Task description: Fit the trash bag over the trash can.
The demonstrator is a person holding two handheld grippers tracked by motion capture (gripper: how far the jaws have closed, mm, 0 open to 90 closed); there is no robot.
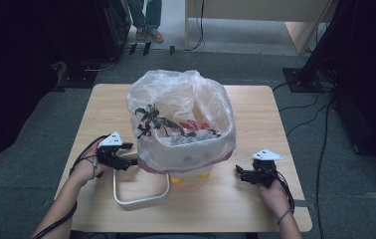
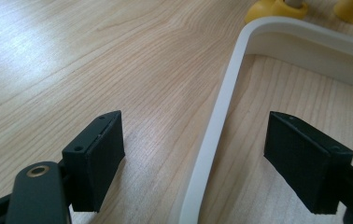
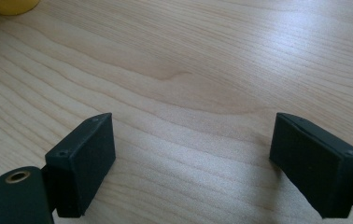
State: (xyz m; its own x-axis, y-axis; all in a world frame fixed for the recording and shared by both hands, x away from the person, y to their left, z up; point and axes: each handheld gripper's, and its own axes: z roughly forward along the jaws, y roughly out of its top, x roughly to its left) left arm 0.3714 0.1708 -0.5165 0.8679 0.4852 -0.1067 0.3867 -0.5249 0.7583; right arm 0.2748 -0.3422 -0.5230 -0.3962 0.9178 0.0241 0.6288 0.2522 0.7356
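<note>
Jaws of left gripper (image 2: 198,158) apart astride white handle (image 2: 214,126); right gripper (image 3: 188,163) apart, idle; tugging handle may topple bin (image 1: 191,154).

Overhead lighting, even on table (image 1: 255,107); surroundings beyond table v. dark. High view soft, low-res. Gripper views sharp mid-frame, pale glare patches on table wood, soft shadows under jaws, near parts blurred.
</note>
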